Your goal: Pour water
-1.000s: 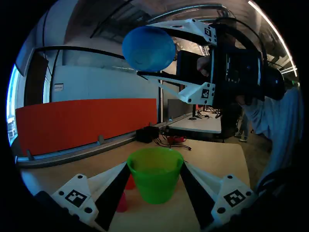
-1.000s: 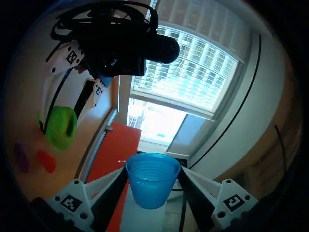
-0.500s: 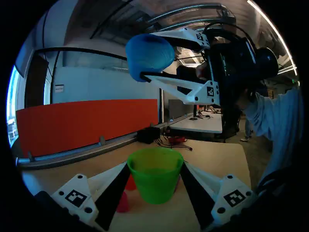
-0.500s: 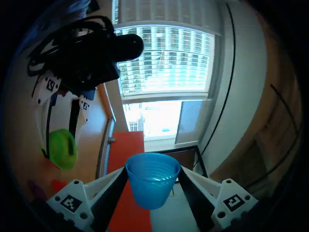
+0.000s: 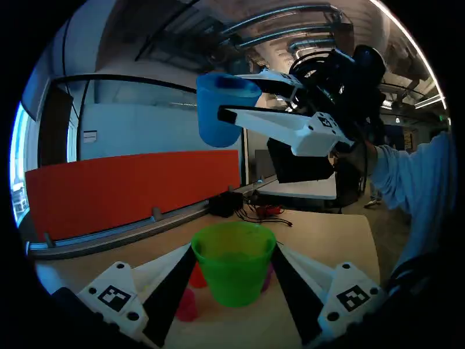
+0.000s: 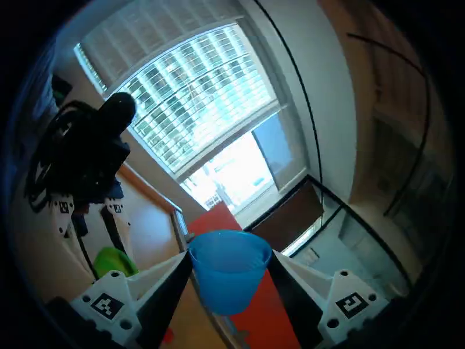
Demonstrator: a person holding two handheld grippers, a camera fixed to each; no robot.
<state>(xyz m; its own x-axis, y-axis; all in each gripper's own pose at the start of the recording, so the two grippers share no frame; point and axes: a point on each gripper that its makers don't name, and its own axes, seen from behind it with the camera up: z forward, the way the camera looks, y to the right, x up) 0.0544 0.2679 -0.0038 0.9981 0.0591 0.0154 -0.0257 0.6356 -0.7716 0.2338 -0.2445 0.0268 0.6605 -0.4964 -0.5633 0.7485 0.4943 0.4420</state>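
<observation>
Left gripper (image 5: 232, 254): pinching the green cup (image 5: 233, 276).
Right gripper (image 6: 230, 260): pinching the blue cup (image 6: 228, 282), held higher, near upright.

Open-plan office — exposed ceiling pipes (image 5: 267, 23), orange partition (image 5: 128, 186), desks (image 5: 302, 189)

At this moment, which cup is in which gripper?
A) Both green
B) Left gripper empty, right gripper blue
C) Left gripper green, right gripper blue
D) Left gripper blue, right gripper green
C: the left gripper is closed on the green cup, and the right gripper is closed on the blue cup.
</observation>
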